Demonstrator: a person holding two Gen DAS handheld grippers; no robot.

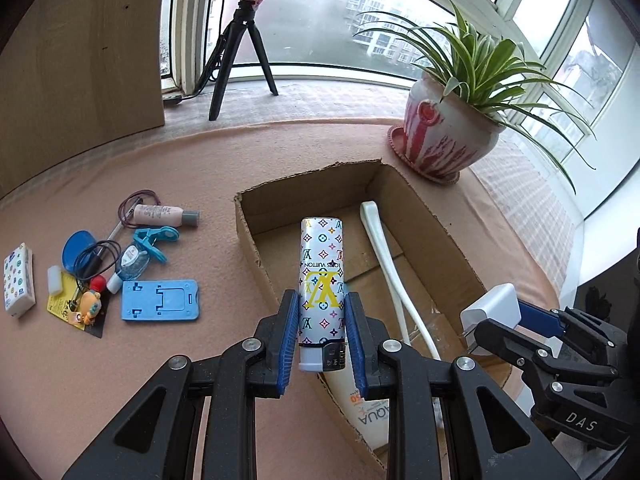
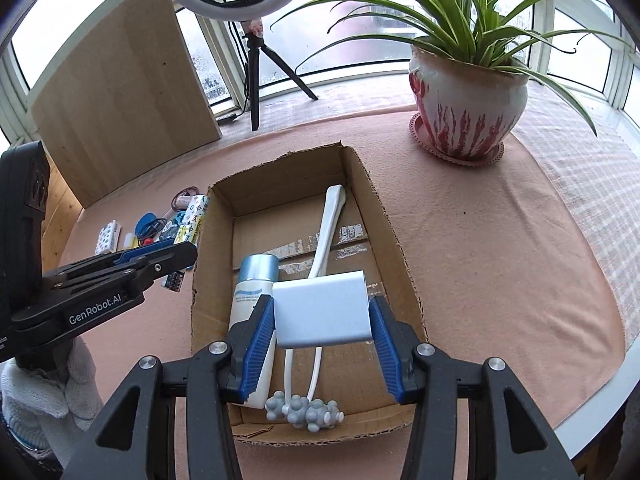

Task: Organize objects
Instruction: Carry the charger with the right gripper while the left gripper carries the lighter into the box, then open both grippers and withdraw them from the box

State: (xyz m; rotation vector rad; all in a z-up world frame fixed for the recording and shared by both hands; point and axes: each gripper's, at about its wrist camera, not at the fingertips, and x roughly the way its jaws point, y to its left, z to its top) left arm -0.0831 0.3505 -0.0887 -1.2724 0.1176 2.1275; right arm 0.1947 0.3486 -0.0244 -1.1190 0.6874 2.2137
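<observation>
My left gripper is shut on a white monogram-printed tube and holds it over the left wall of the open cardboard box. My right gripper is shut on a white charger block above the box. In the box lie a white massager handle with grey roller balls and a white sunscreen tube with a blue cap. The right gripper with the charger also shows in the left wrist view, and the left gripper in the right wrist view.
Small items lie left of the box: a blue phone stand, a pink tube, a blue clip, a tissue pack, a keychain toy. A potted plant, a tripod and a wooden board stand behind.
</observation>
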